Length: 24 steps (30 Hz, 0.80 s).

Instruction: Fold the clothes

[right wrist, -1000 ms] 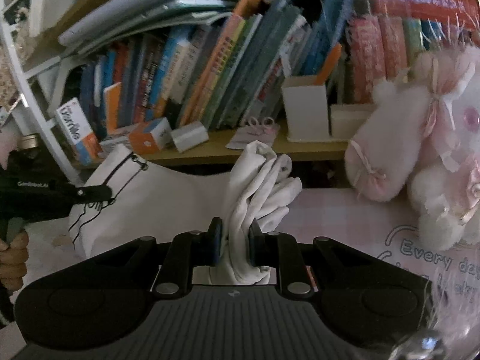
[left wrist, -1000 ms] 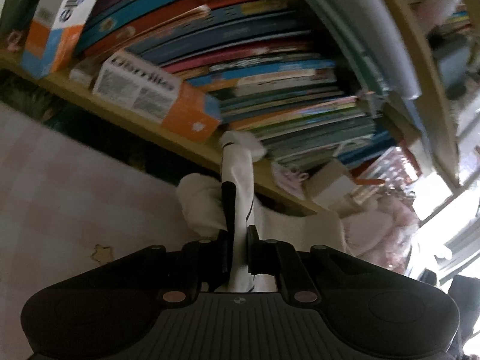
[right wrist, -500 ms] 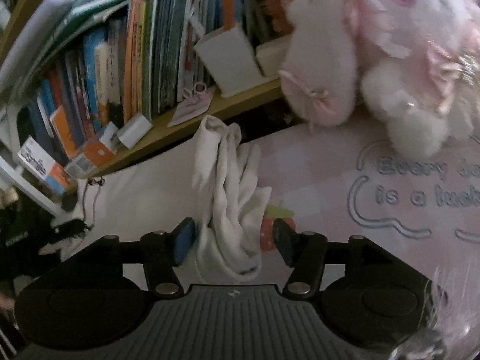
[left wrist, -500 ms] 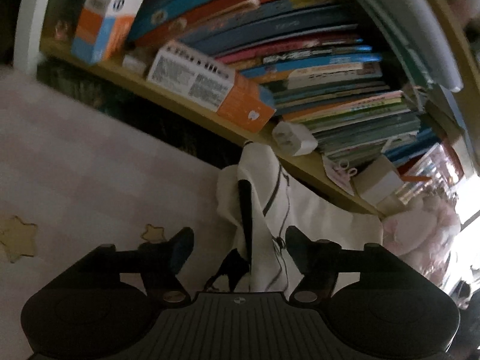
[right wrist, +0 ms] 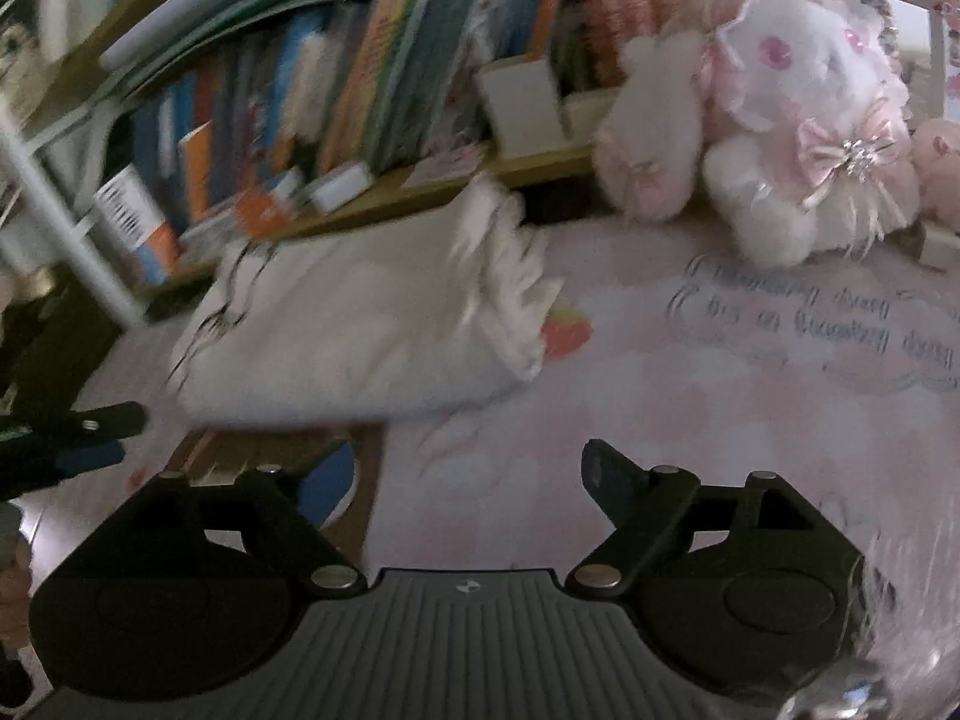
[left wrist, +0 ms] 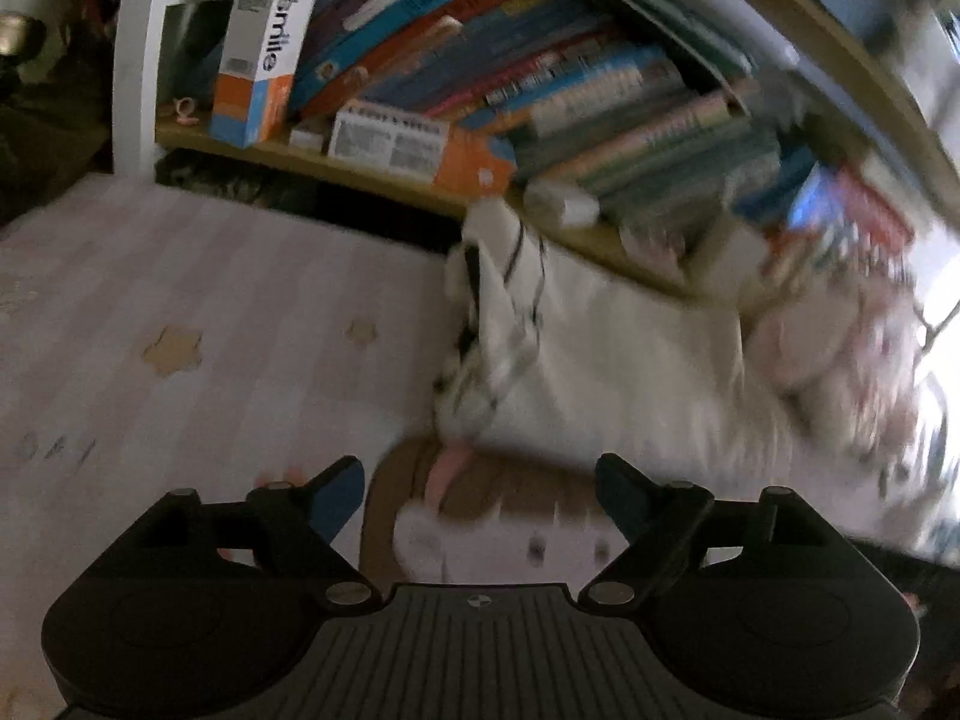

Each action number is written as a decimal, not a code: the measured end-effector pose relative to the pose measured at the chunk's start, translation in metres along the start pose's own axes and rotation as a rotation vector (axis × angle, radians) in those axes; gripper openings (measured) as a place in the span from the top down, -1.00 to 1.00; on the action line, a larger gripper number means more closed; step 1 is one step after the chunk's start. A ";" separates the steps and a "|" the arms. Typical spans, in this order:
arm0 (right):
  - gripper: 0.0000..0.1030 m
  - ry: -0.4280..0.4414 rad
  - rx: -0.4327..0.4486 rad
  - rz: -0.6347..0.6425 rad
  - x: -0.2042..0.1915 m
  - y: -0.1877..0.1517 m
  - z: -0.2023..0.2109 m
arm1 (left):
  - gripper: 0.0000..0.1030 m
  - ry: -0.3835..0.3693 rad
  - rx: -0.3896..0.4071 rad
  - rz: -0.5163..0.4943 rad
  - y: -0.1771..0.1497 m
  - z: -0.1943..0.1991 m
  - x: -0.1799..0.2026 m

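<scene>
lying crosswise before shelf, white garment (right wrist: 336,324)

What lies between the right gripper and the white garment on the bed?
In the right wrist view, only pink printed bedding separates the right gripper, jaws opening and empty, from the white garment; a brown printed patch shows at left.

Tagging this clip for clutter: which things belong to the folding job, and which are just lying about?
Job: folded white cotton garment with black line print; left claw, right claw, both opening, nothing between them.
Lying about: fluffy pink plush toy; orange-and-white cardboard box; upright shelf books.

Child's bedroom, bookshelf (left wrist: 540,90), plush toy (right wrist: 798,138)
</scene>
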State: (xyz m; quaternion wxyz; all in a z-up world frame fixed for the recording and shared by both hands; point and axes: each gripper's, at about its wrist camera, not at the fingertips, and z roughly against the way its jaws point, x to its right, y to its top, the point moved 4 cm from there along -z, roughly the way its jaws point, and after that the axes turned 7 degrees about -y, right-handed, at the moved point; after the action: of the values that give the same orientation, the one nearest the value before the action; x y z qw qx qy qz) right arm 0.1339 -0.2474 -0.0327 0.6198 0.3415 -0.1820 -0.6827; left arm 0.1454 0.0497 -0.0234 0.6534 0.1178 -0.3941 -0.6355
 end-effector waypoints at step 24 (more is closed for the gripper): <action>-0.94 -0.142 0.085 0.076 -0.041 -0.087 0.091 | -0.94 0.165 0.101 -0.136 -0.080 0.082 0.052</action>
State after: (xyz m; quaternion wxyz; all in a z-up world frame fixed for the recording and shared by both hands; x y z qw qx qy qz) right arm 0.0087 -0.2087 -0.0174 0.6157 0.3109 -0.2672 -0.6730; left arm 0.0258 0.0173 -0.0024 0.6322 0.2288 -0.3615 -0.6460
